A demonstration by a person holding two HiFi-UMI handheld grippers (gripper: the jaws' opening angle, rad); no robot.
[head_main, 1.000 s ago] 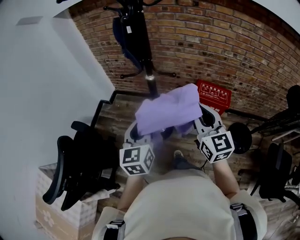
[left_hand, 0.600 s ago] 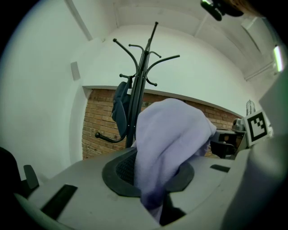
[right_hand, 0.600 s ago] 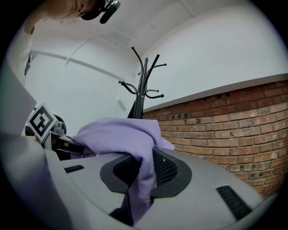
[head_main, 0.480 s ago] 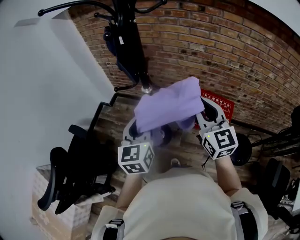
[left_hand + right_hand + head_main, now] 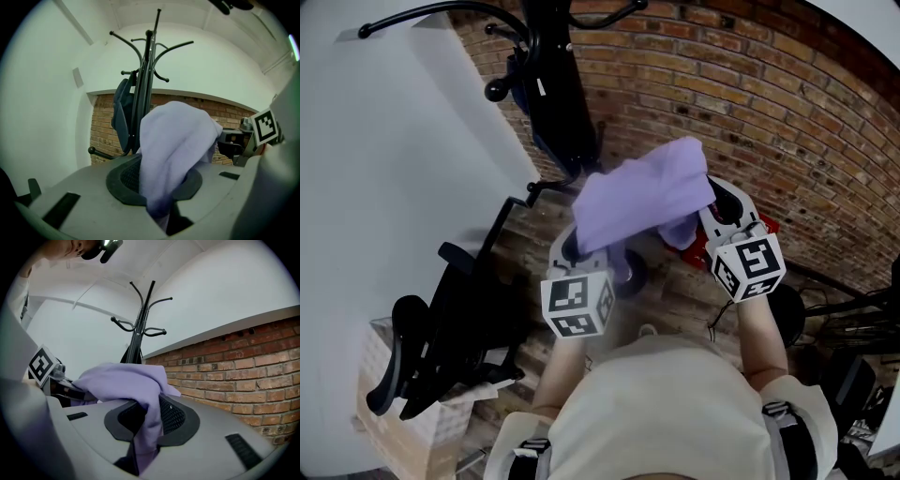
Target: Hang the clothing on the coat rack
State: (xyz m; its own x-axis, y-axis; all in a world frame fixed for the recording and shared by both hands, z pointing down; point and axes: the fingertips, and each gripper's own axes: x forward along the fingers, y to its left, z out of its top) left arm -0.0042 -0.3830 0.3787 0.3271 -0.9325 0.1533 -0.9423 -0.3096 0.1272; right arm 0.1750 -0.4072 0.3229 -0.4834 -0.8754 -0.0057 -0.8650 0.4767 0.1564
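Clothing (image 5: 642, 202) is clamped in left tongs (image 5: 159, 192) and right tongs (image 5: 143, 427), not yet hung on coat rack (image 5: 558, 94), upper left of frame.

Floor (image 5: 684, 295) with office chair (image 5: 441, 323), perhaps cardboard box (image 5: 417, 433)

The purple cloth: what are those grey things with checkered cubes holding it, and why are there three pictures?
A person carries two grey pinching tools. The left tool and right tool each pinch the purple garment. One picture comes from a camera on the person's head, looking down. The other two come from cameras riding on the tools. Ahead stands the black coat rack by the brick wall, with a dark blue thing hanging on it. A black office chair stands at the left.
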